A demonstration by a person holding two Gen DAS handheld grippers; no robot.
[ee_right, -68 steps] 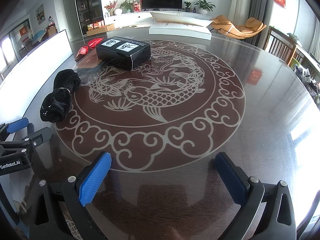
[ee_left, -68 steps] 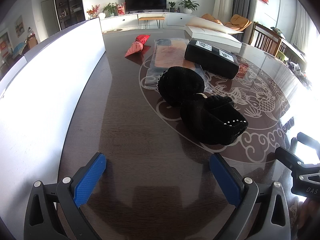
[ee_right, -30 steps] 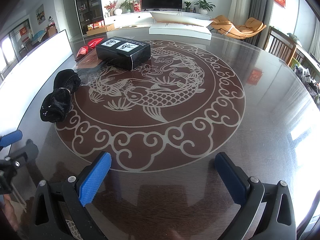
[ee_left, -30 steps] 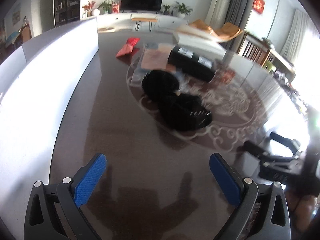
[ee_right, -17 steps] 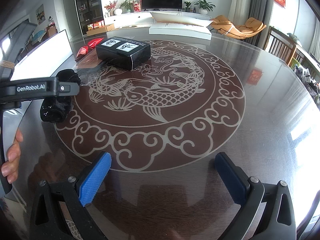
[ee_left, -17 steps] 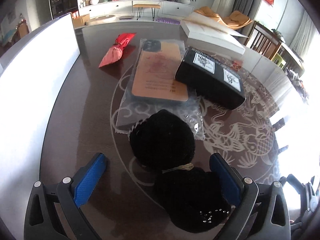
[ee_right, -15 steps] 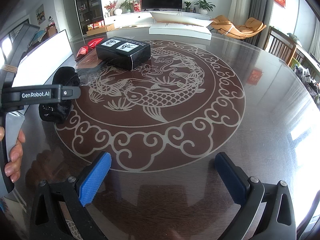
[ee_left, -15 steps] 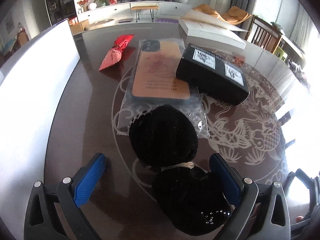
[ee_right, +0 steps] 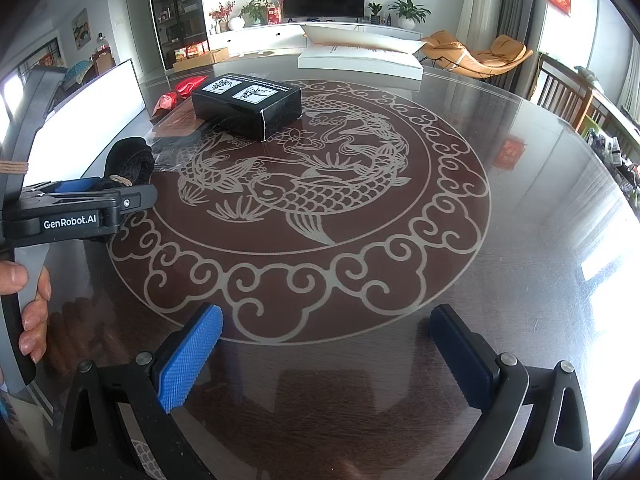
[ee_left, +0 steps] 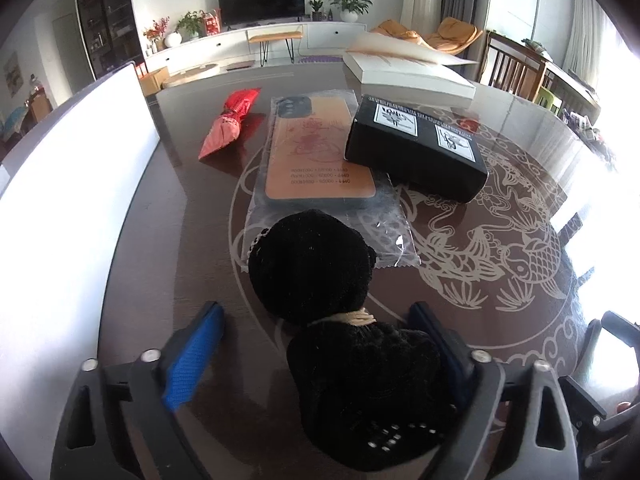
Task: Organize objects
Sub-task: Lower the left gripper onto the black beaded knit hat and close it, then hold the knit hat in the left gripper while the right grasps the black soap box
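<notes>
At the far left a white board (ee_left: 72, 168) stands along the counter (ee_left: 168, 240) edge. The left gripper (ee_left: 316, 354) has its jaws apart around the near end of a black knitted bundle (ee_left: 320, 292) lying on the counter; its right pad seems to touch the knit, though the wool hides the contact. Behind lie a red packet (ee_left: 230, 124), a bagged phone case (ee_left: 316, 156) and a black box (ee_left: 416, 148). The right gripper (ee_right: 328, 354) hovers with jaws spread over bare counter.
</notes>
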